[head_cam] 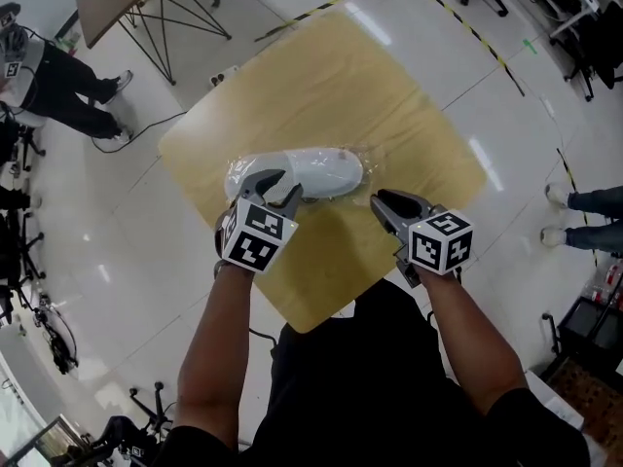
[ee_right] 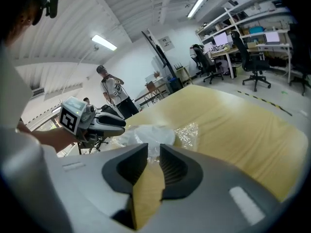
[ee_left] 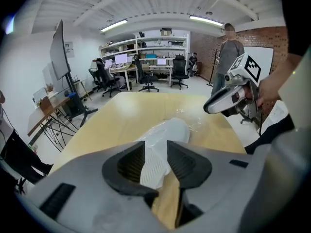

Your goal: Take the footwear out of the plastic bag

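**Your shoe lies crosswise just ahead of both grippers, the left one nearer.**

The white shoe (head_cam: pixel 302 173), sealed in its clear plastic bag (head_cam: pixel 374 160), rests mid-table with its long axis running side to side before you. Your left gripper (head_cam: pixel 275 188) hangs at the shoe's near-left end, jaws wide apart, the shoe lined up in the gap but not pinched. Your right gripper (head_cam: pixel 384 204) sits just off the shoe's right end beside the bag's loose crinkled plastic, jaws partly apart on nothing. The yellow table (head_cam: pixel 389 86) bears nothing else; bystanders and office chairs stand well away from the shoe.
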